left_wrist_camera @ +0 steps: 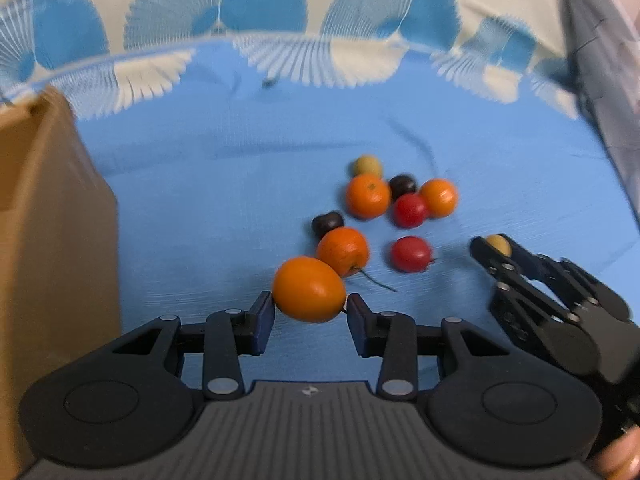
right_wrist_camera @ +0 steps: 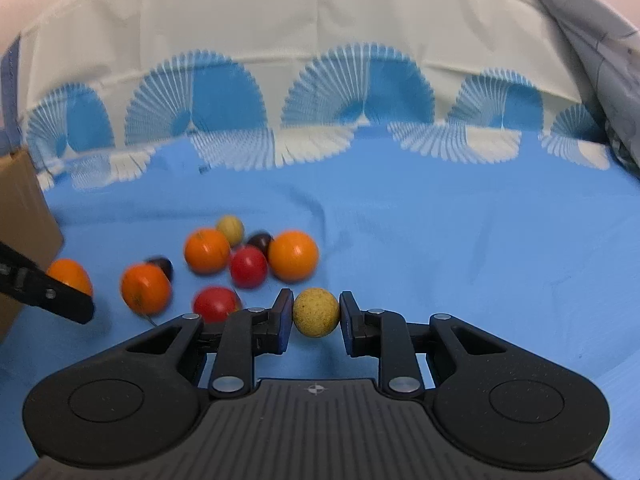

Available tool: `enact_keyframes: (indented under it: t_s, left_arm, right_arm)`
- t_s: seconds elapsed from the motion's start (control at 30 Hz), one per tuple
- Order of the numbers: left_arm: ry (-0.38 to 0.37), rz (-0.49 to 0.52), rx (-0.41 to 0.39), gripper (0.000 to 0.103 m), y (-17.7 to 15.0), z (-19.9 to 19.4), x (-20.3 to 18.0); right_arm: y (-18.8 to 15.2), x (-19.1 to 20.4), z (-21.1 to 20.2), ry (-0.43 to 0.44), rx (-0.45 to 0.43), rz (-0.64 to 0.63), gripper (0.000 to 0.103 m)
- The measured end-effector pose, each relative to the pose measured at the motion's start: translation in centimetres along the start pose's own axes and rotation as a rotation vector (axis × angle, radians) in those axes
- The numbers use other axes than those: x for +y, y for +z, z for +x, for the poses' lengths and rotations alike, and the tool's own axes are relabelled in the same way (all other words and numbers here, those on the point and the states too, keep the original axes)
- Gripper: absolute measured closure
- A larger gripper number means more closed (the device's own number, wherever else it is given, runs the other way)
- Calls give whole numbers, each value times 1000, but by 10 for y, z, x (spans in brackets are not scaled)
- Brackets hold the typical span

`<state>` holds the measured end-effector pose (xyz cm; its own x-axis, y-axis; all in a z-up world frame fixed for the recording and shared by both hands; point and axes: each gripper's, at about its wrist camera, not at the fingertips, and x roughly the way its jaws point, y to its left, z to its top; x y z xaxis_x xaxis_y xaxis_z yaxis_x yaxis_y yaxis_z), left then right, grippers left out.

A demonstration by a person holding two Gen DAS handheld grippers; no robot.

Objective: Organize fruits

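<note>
My left gripper point(left_wrist_camera: 310, 309) is shut on an orange fruit point(left_wrist_camera: 308, 294), held above the blue cloth point(left_wrist_camera: 240, 184); the same fruit point(right_wrist_camera: 69, 276) shows at the left edge of the right wrist view. My right gripper point(right_wrist_camera: 316, 318) is shut on a speckled yellow fruit point(right_wrist_camera: 316, 311) low over the cloth. From the left wrist camera that fruit point(left_wrist_camera: 498, 244) sits at the tips of the right gripper point(left_wrist_camera: 494, 252). On the cloth lies a loose pile: orange fruits point(left_wrist_camera: 368, 196), red ones point(left_wrist_camera: 410, 210), dark ones point(left_wrist_camera: 402, 185) and a second yellow one point(left_wrist_camera: 367, 165).
A cardboard box point(left_wrist_camera: 48, 220) stands at the left, close to my left gripper. A white and blue patterned sheet point(left_wrist_camera: 260, 8) rises behind the cloth. Grey fabric point(left_wrist_camera: 600, 80) hangs at the right. A hand point(left_wrist_camera: 618, 456) holds the right gripper.
</note>
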<state>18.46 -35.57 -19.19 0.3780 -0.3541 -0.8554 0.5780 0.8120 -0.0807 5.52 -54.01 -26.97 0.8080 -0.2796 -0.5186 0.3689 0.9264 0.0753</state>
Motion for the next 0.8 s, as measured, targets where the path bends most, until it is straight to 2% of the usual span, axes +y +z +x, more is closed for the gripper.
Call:
enact_keyframes:
  t_s: [0.1,0.13,0.17,0.2,0.33,0.4,0.43,0.5,0.53,0.57,0.6,0.67,0.73,0.8]
  left_arm:
    - [-14,2,-50,62,-9,-32,3]
    - [-23,3,-60,68,-12,-42,4]
    - [-32,3,-67,95,-15,-49,6]
    - [-43,8,-73,101,-17,-54,8]
    - [-41,26,-10,101,-24,-44,12]
    - [-10,19,35,101,-28,-25,16]
    - [-15,13,86,98,-30,-16,18]
    - [-89,-28,201,81,-36,-10,24]
    - [-119,-40,231,59,-44,-14,25]
    - [-102,-45,236,48,-54,-24,24]
    - [-106,-41,228,46,-70,-40,21]
    - [-173,10,245,35,-105,-63,13]
    - [-175,10,287,35,-131,-66,6]
    - [-177,16,325,35,-138,-54,1]
  right_arm:
    - [5,7,-13,-16,-44,-7,77]
    - [7,10,-16,-25,-55,-9,77]
    - [7,13,-19,-35,-60,-13,77]
    - [7,17,-21,-50,-56,-23,77]
    - [-2,29,-16,-102,25,-47,77]
    - [-10,27,-11,-109,70,-20,77]
    - [-14,26,-10,-112,85,-6,77]
    - [-19,21,-11,-122,102,11,77]
    - [-21,19,-12,-128,104,21,77]
    - [-22,15,-14,-127,107,35,77]
    - [-21,12,-15,-126,108,51,77]
    - [-22,6,-17,-130,102,82,77]
    - [-23,4,-16,-125,105,95,77]
    - [-26,6,-15,-130,110,86,77]
